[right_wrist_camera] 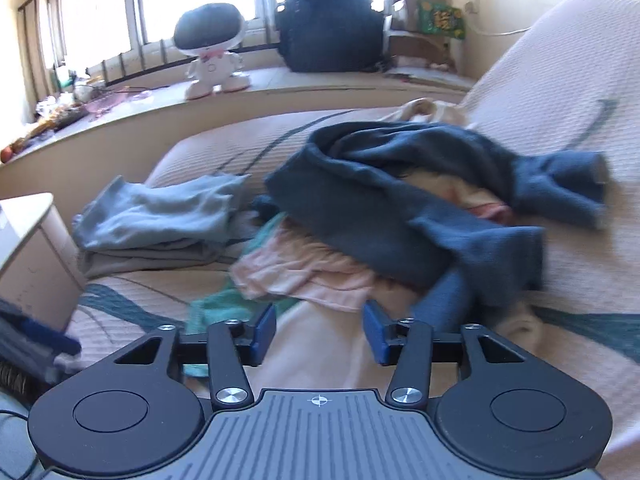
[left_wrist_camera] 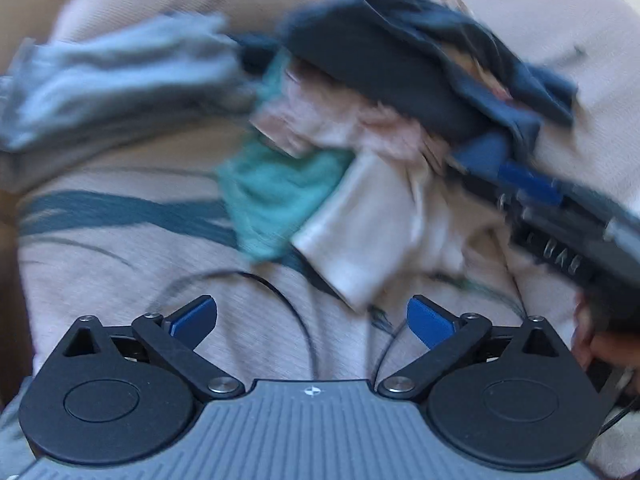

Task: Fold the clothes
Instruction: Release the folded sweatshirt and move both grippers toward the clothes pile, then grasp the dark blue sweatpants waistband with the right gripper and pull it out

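A loose heap of clothes lies on the bed: a dark navy garment (right_wrist_camera: 400, 208) on top, a pink one (right_wrist_camera: 312, 272) under it, a teal one (right_wrist_camera: 224, 308) at the left and a cream-white one (right_wrist_camera: 320, 352) in front. My right gripper (right_wrist_camera: 320, 332) is open, and its fingers straddle the cream-white cloth at the heap's near edge. My left gripper (left_wrist_camera: 312, 320) is open and empty over bare bedspread, short of the white garment (left_wrist_camera: 372, 224) and teal garment (left_wrist_camera: 276, 192). The navy garment (left_wrist_camera: 400, 64) lies beyond them. This view is motion-blurred.
A folded stack of light blue-grey clothes (right_wrist_camera: 160, 212) sits left of the heap. A white nightstand (right_wrist_camera: 32, 248) stands at the bed's left edge. The window sill behind holds a toy robot (right_wrist_camera: 212, 52) and a black backpack (right_wrist_camera: 332, 16). A thin black cable (left_wrist_camera: 280, 300) lies on the bedspread.
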Motion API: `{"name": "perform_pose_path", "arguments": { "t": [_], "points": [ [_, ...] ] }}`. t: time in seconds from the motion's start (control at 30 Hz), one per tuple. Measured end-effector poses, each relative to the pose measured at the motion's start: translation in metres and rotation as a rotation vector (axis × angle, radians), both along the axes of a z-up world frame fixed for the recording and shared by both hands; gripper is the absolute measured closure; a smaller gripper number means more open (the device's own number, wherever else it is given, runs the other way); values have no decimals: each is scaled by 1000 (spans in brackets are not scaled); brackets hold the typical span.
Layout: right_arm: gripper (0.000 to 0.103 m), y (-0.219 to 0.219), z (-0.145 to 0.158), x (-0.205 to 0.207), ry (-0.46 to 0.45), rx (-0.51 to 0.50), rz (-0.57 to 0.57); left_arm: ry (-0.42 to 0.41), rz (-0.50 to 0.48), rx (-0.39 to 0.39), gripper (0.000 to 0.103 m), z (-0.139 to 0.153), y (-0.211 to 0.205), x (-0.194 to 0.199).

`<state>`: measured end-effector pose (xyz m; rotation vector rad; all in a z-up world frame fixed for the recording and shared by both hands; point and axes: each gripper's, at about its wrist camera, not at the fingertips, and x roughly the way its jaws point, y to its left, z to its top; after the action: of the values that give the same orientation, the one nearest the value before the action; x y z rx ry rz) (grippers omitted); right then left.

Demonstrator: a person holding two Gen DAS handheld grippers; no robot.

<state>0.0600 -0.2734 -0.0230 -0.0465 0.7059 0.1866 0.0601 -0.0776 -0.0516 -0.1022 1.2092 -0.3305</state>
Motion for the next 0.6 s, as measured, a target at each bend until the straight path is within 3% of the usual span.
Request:
{"name": "perform_pose_path", "arguments": {
  "t": [0.13,0.3,0.43,0.6],
  "points": [
    [53,-26,6,-9,-21,-48,-45,-7,-2,123,2,-20,-13,2],
    [53,-45,7,4,-33,-125,-93,-73,67,202,2,-16,4,4],
    [53,-45,6,30,-55,-190,-100,-69,132,180,2,-10,27,11],
    [54,-45,-13,69,-6,-259,-103,-56,183,180,2,-13,45,15]
  ]
}}
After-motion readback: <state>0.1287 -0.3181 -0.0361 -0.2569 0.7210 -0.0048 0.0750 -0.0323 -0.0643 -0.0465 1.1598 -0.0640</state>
